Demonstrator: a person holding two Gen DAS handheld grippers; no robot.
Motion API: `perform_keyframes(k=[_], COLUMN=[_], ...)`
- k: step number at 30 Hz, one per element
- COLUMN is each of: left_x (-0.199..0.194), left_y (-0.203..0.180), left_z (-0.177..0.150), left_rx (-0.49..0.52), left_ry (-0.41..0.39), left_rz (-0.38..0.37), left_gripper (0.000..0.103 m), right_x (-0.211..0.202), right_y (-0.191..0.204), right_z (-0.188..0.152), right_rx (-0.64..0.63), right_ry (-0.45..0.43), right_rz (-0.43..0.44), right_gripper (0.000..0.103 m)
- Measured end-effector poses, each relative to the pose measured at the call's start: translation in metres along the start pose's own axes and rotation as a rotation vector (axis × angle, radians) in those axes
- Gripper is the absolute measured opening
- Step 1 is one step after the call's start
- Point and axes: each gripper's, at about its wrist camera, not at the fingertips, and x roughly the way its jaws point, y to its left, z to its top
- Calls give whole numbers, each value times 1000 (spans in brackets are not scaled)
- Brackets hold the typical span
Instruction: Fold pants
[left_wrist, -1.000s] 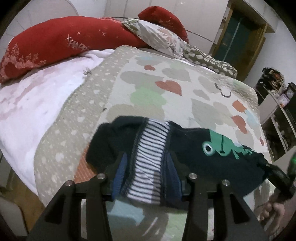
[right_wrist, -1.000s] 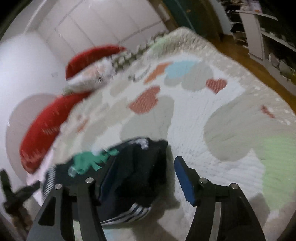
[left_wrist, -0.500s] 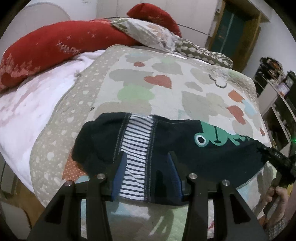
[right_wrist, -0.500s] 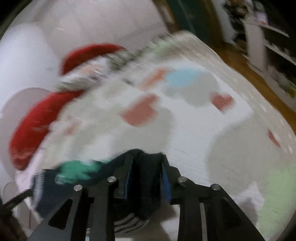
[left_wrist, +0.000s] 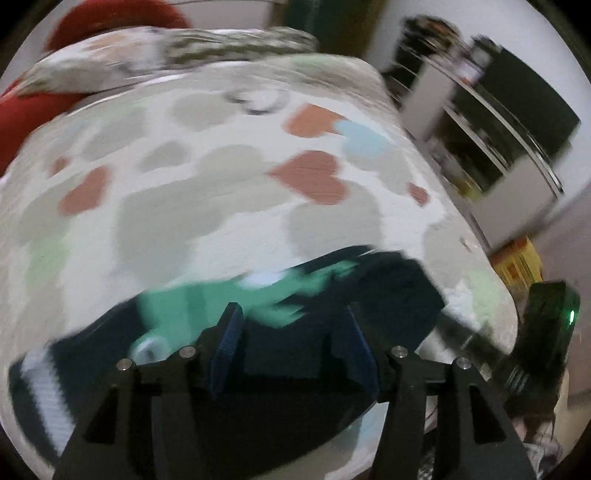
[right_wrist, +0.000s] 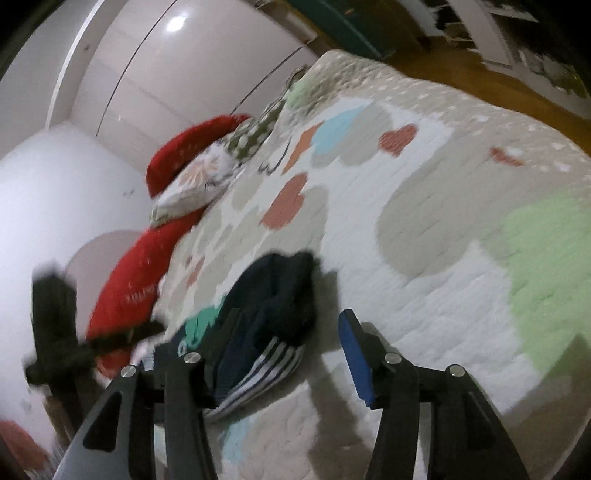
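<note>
The small dark navy pants (left_wrist: 369, 291) with a green frog print (left_wrist: 207, 299) and a striped white band lie on the quilted bed cover near its front edge. My left gripper (left_wrist: 291, 332) is open, its blue pads on either side of dark cloth, and the view is blurred. In the right wrist view the pants (right_wrist: 280, 295) lie bunched, the striped band (right_wrist: 266, 365) nearest. My right gripper (right_wrist: 291, 339) is open, the left finger beside the pants and the right pad (right_wrist: 354, 354) over bare quilt.
The quilt (right_wrist: 424, 229) with heart patches covers the bed. Red pillows (right_wrist: 144, 273) and a patterned pillow (right_wrist: 199, 184) lie at the head end by white wardrobe doors. Shelves (left_wrist: 491, 122) stand beyond the bed's right side. The other gripper shows at the right edge (left_wrist: 546, 332).
My right gripper was shut on the pants half a second ago and is now open. My left gripper has swung right along the pants, from the striped band to the frog print.
</note>
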Motion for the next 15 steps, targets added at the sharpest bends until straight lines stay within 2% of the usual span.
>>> perform_keyframes(k=[2,6,10,12,13,14,15], left_x=[19,61,100,110,109,105,101], left_y=[-18,-44,-59,-67,-70,-70,-68], left_z=[15,41,47,46,44,43,42], left_rx=[41,89,132,175,196,206,200], left_ry=[34,108,209,219,212,194,188], left_rz=[-33,-80,-116,-90,-78,-66,-74], left_gripper=[56,64,66,66,62,44,31], right_x=[9,27,35,38,38,39,39], right_y=[8,18,21,22,23,22,22], right_z=[-5,-11,-13,-13,-13,-12,-11], right_rx=[-36,-91,-118,-124,-122,-116,-106], right_ry=[23,36,31,22,20,25,26], right_rz=[-13,-30,-34,-38,-40,-40,-30], right_gripper=[56,56,56,46,29,25,23])
